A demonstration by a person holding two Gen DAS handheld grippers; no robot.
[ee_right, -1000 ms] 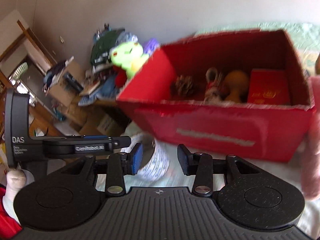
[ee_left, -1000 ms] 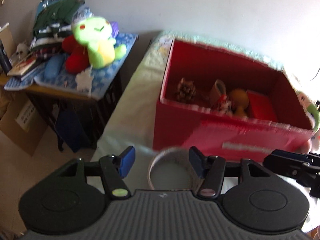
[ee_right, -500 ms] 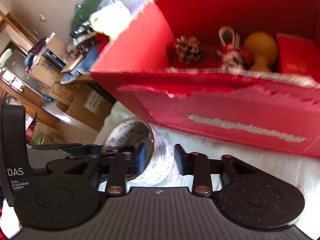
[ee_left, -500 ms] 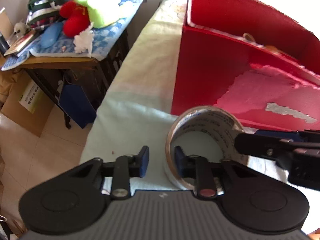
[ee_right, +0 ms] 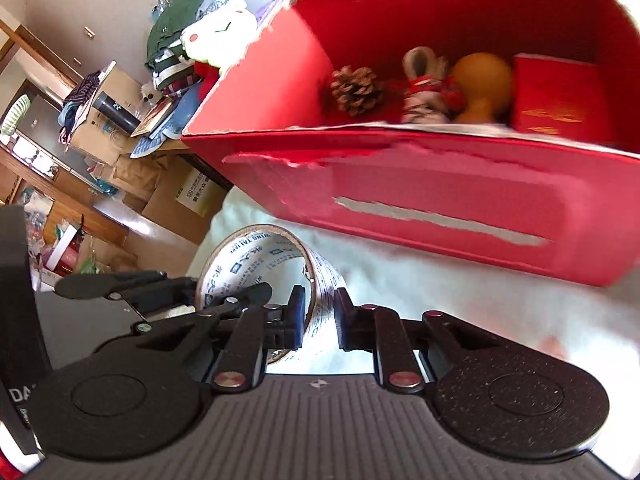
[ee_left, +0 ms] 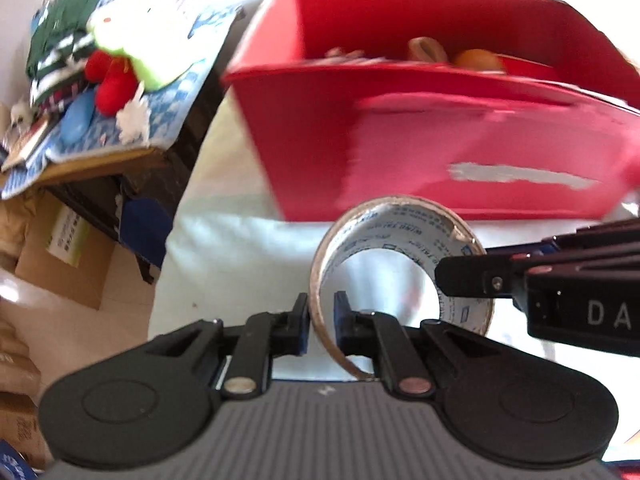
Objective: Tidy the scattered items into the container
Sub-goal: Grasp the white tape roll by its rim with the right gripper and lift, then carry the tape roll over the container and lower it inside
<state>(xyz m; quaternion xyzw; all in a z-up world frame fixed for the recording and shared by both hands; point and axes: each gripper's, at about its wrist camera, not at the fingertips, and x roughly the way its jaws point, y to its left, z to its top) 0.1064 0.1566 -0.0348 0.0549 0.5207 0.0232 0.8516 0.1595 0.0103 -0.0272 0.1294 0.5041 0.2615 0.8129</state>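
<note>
Standing on its edge just in front of the red cardboard box (ee_left: 460, 128), the roll of clear packing tape with blue print on its cardboard core (ee_left: 400, 240) had its hollow axis lying level, roughly along the box's front wall, so the open ring faced sideways toward the left gripper's camera. The left gripper (ee_left: 322, 322) pointed steeply down, its jaws pinching the near wall of the roll, one finger outside the ring and one inside. The right gripper (ee_right: 322, 320) came in from the other side, also tilted downward, and its jaws were clamped on the opposite wall of the same roll (ee_right: 276, 276) in the same way.

Inside the box lay a brown pine cone (ee_right: 356, 90), a red-and-white knotted rope toy (ee_right: 424, 96), an orange gourd-shaped object (ee_right: 482, 84) and a flat red packet with gold print (ee_right: 558, 100). The box and the roll sat on a pale cloth-covered worktop (ee_left: 240, 248). Left of the box stood a cluttered side table (ee_left: 100, 160) with a blue checked cloth and a green plush toy (ee_left: 132, 40), and brown cardboard cartons (ee_right: 192, 196) rested on the floor below it.
</note>
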